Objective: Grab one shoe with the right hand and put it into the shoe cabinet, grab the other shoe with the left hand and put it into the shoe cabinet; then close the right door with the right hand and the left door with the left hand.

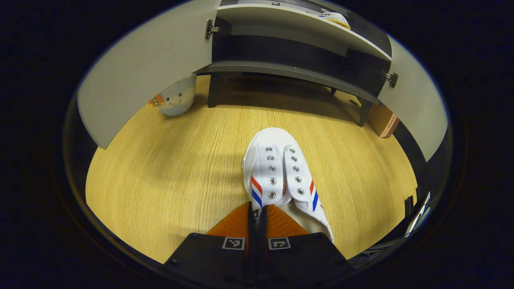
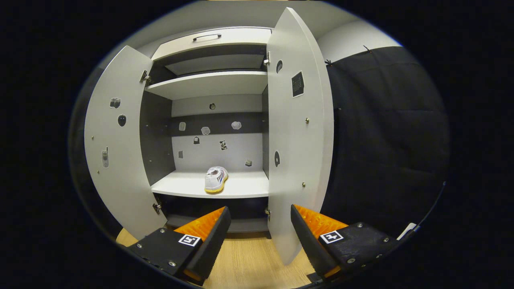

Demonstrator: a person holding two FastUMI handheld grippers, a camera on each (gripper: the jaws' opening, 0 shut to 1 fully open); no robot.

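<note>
On the wooden floor (image 1: 168,172), left gripper (image 1: 257,210) fingers clenched on a white shoe (image 1: 281,172), right gripper (image 2: 260,224) fingers released before the shoe cabinet (image 2: 209,84), second shoe (image 2: 215,179) on its shelf.

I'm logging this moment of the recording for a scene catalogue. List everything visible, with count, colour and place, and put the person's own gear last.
Shoe in the cabinet: 1, white with a yellow sole, on the middle shelf.
Shoe on the floor: 1, white with red and blue stripes and metal eyelets, in front of the cabinet, its side wall pinched by the left gripper.
Shoe cabinet: 1, light grey with dark inner panels, small stickers on its back wall.
Cabinet doors: 2, light grey, both open; left door, right door.
Plush toy: 1, pale blue-grey, on the floor by the left door.
Cardboard box: 1, brown, beside the cabinet's leg.
Floor: light wood.
Left gripper: shut on the floor shoe.
Right gripper: open, facing the cabinet.
</note>
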